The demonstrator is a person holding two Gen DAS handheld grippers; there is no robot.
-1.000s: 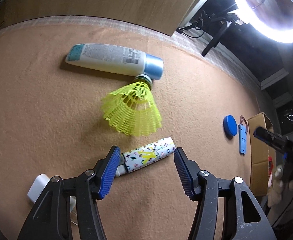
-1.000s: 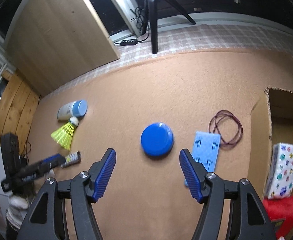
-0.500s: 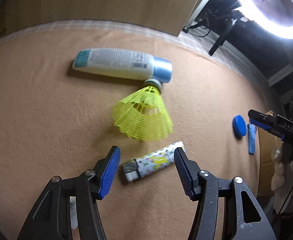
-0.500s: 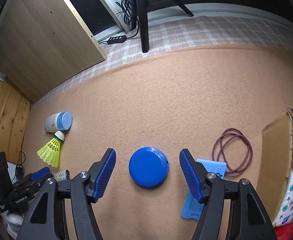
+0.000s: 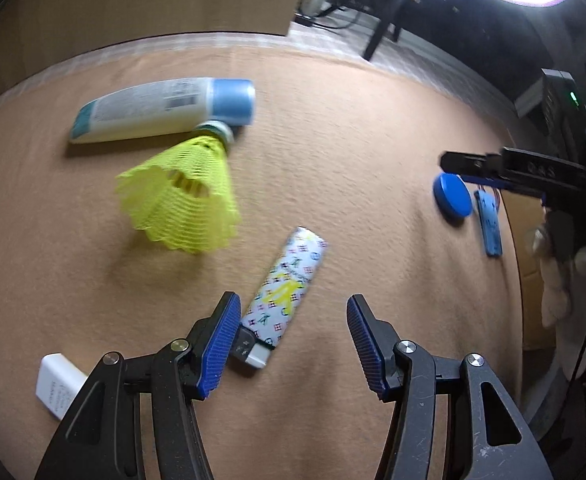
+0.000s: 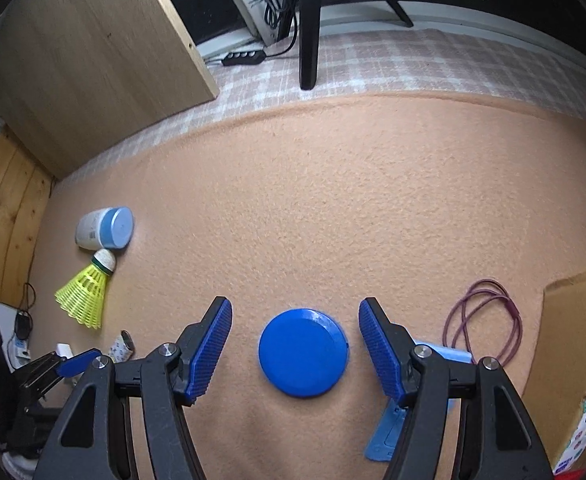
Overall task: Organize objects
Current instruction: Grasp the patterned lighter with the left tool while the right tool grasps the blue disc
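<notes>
**Both grippers lined up over their targets, nothing picked up yet**

Step in hand, by my reading: the approach before two pickups. Left gripper (image 5: 289, 336) hangs over the patterned lighter (image 5: 283, 292), fingers spread and empty. The lighter lies slantwise on the tan desk (image 5: 333, 140), its metal end just beside the left finger (image 5: 219, 344), its body running far and right, so it is off-centre in the gap.

Right gripper (image 6: 295, 348) has its fingers released either side of the blue round lid (image 6: 303, 354), which lies flat and centred between them, not touched.

Elsewhere: yellow shuttlecock (image 5: 181, 208) touching the lotion bottle (image 5: 161, 108) at far left; purple cord (image 6: 483, 320) and cardboard box (image 6: 573, 344) to the right.

Next move, likely: the left shifts left to centre on the lighter; both sink and close. The box looks like the destination.
</notes>
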